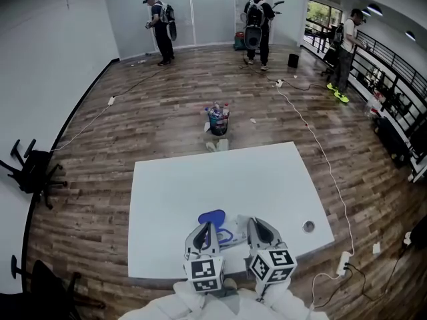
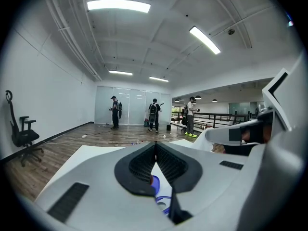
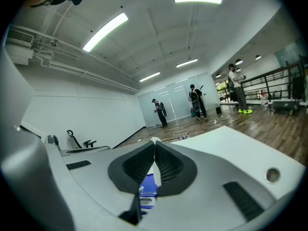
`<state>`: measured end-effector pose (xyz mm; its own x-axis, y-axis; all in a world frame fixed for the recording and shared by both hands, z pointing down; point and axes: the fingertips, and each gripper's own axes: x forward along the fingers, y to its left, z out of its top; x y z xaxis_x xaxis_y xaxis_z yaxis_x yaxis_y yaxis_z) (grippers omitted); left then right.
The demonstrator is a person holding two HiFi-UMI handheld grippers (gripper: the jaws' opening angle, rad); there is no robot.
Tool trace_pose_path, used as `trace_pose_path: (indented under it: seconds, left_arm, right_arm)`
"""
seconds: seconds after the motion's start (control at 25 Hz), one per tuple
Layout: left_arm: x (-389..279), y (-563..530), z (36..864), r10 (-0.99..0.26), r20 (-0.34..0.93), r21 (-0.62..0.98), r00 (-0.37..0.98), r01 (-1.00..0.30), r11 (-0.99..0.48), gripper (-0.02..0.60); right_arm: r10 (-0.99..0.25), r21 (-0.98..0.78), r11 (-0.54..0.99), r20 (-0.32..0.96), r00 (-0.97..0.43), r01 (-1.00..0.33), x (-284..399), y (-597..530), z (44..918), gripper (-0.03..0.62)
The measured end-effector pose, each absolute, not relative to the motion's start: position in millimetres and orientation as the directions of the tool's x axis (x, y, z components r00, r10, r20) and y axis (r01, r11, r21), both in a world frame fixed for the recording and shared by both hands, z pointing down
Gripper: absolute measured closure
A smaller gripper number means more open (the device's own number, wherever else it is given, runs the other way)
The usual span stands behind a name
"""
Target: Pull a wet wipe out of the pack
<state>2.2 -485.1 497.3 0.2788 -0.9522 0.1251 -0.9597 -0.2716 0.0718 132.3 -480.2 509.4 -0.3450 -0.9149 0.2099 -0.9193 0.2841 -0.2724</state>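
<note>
1. Left gripper (image 2: 155, 146): jaws closed together, nothing held. Right gripper (image 3: 154, 142): also closed and empty.
2. Wet wipe pack (image 1: 224, 235) lies at the 6 o'clock edge of the white bench (image 1: 200, 179), between the two gripper noses. Its blue lid (image 1: 211, 217) sits at the pack's 11 o'clock.
3. Assessment: the pack is likely light, soft and slippery, and apt to lift with the wipe, so pin its body.
4. The wipe should be thin, limp and damp; pinch it at the opening. Whether any wipe protrudes cannot be determined.
</note>
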Motion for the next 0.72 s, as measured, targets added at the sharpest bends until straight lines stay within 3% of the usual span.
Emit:
trace_pose_path:
  seconds: [0.72]
  left_arm:
    - [-10, -490, 498, -0.964, 0.125, 0.062, 0.233, -0.972, -0.227, 0.569]
  right_arm:
    - [-0.914, -0.218, 0.291, 0.224, -0.338, -0.932, 131, -486, 515, 0.583]
